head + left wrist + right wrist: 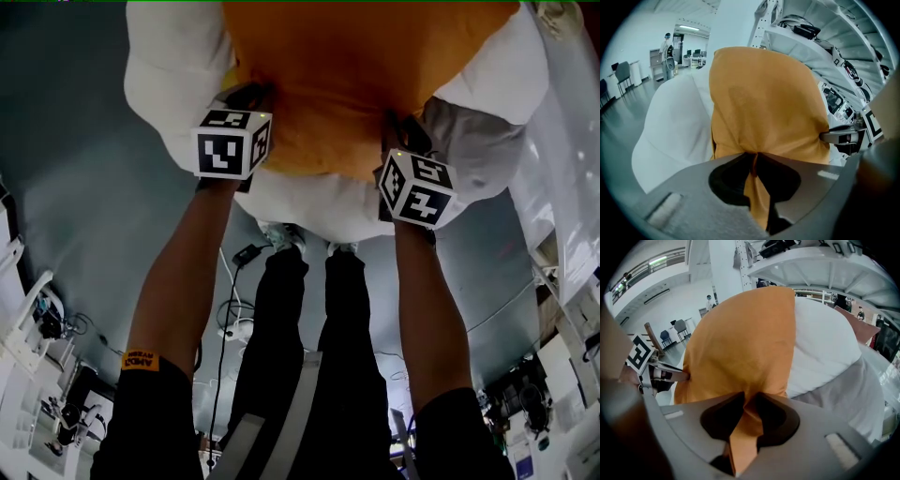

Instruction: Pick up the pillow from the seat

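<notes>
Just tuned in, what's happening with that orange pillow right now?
A person holds a gripper in each hand, and both are working on the orange pillow. The left gripper has a fold of the pillow's near edge pinched between its jaws, and the right gripper pinches the same edge further along. The pillow lies against the white seat cushion. Whether it is lifted off yet cannot be told.

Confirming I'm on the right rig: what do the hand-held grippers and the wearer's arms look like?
The left hand-held gripper and right hand-held gripper have grey bodies with black jaw recesses. Each carries a white cube with black square markers. The sleeves are black, with an orange label on the left one.
</notes>
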`<state>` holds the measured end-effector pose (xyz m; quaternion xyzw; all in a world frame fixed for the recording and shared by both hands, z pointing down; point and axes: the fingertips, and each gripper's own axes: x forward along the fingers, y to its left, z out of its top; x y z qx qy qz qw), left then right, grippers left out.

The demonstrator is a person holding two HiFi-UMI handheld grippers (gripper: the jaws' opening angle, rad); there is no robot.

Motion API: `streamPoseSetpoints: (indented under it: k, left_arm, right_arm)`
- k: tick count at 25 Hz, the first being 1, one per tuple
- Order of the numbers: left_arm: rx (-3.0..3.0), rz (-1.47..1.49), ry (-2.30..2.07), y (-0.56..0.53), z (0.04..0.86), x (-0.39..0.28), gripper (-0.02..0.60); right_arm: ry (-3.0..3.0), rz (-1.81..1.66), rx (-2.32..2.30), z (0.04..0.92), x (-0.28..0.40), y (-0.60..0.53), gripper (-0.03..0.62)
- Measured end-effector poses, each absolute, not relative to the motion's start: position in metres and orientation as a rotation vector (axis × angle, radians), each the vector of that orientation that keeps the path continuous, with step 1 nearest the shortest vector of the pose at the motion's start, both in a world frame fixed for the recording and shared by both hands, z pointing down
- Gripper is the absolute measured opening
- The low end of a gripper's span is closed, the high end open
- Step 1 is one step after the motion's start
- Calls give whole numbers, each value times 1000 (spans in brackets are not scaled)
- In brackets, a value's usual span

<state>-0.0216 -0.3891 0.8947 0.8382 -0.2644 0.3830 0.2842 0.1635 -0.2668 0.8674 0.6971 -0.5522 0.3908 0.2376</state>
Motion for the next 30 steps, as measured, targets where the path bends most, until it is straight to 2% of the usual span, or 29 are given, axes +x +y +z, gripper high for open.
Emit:
streamPoseSetpoints:
  k: [4,10,30]
  left_arm:
    - [2253,1010,-732,-388,884,-24,12]
    - [2235,980,-762,-374,862,-32,6]
    - [2216,840,-884,-318,679,-45,6]
  right_arm:
    - [-1514,1064,1895,863,160,-268,56]
    - [-1515,1046,1894,844,153,-258,14]
    - [-1543,1031,1948,689,147,-207,8]
